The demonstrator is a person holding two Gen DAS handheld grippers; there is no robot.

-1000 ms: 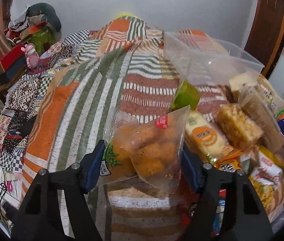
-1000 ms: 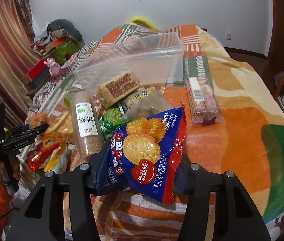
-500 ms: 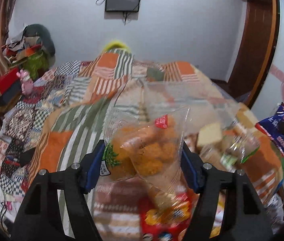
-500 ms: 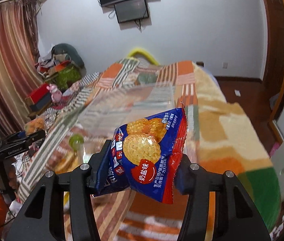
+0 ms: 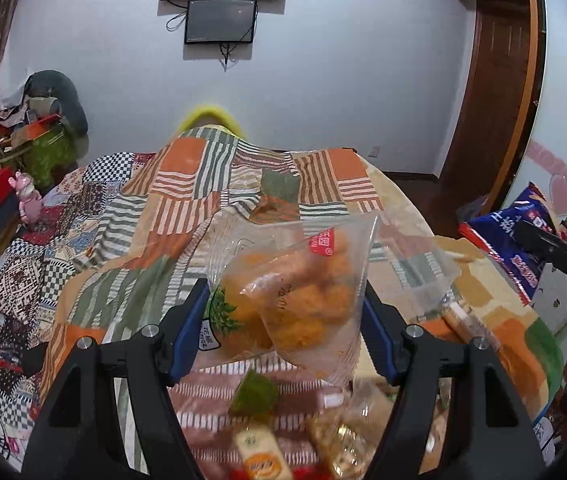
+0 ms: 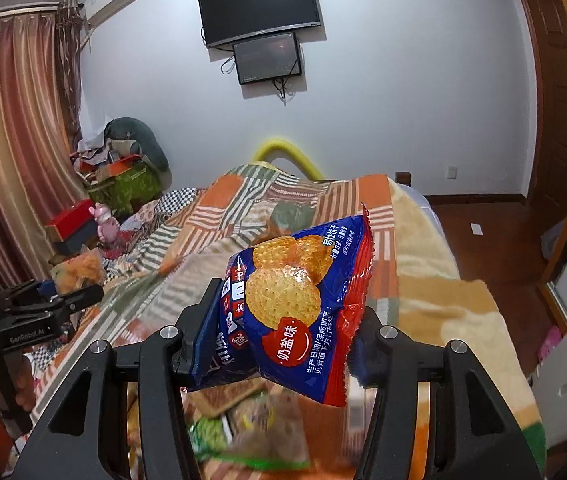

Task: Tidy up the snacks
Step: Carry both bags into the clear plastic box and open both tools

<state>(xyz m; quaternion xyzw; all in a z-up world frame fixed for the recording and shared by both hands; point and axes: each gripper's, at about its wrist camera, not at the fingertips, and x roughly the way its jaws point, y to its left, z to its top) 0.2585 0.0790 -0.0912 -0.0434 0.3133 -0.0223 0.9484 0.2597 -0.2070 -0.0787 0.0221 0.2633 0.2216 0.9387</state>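
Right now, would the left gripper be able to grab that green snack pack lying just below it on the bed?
Probably not yet. The left gripper is shut on the clear bag of orange snacks, so its jaws are full. The green pack lies uncovered on the blanket right below; nothing else seems to block it.

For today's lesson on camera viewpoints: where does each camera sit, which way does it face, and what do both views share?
Left wrist: on the left tongs, facing along the bed toward the wall; its fingers clamp a clear snack bag.
Right wrist: on the right tongs, facing likewise, clamping a blue cracker packet.
Shared: patchwork bedspread, wall screens, and each view shows the other's tongs.
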